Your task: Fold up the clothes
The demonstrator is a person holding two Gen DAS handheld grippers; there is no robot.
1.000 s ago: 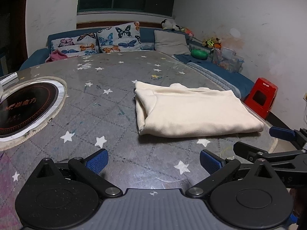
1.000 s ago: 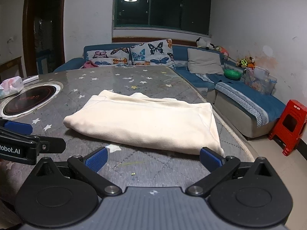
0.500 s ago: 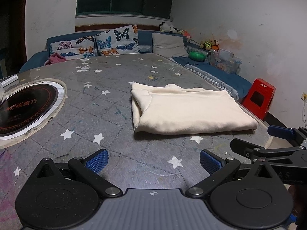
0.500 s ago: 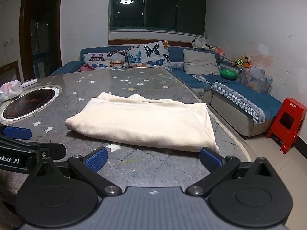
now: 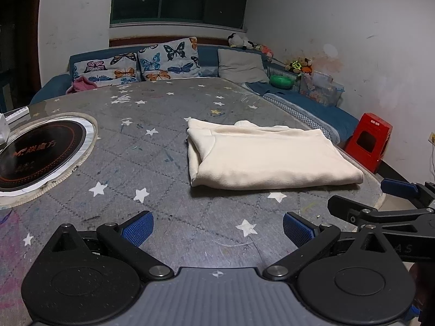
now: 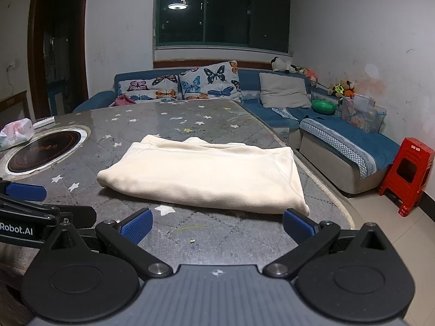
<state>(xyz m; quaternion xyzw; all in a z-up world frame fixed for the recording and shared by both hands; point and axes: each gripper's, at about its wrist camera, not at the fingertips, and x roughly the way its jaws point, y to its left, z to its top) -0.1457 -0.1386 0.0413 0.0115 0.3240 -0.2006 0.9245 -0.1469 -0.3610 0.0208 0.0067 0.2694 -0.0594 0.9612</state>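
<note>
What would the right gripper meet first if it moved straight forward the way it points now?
Probably the folded cream garment. The right gripper is open and empty above the grey star-patterned table, and the garment's near edge lies just ahead between its fingertips. If it travels high, it might pass over the cloth; depth is unclear.

Home living room — sofa (image 6: 272,114), butterfly cushions (image 6: 209,82)

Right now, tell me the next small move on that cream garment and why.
Probably bring the right gripper forward to the near right corner of the cream garment. Both grippers are open and hold nothing; the left gripper sits back from the cloth. It lies folded flat on the table, long enough for another fold.
</note>
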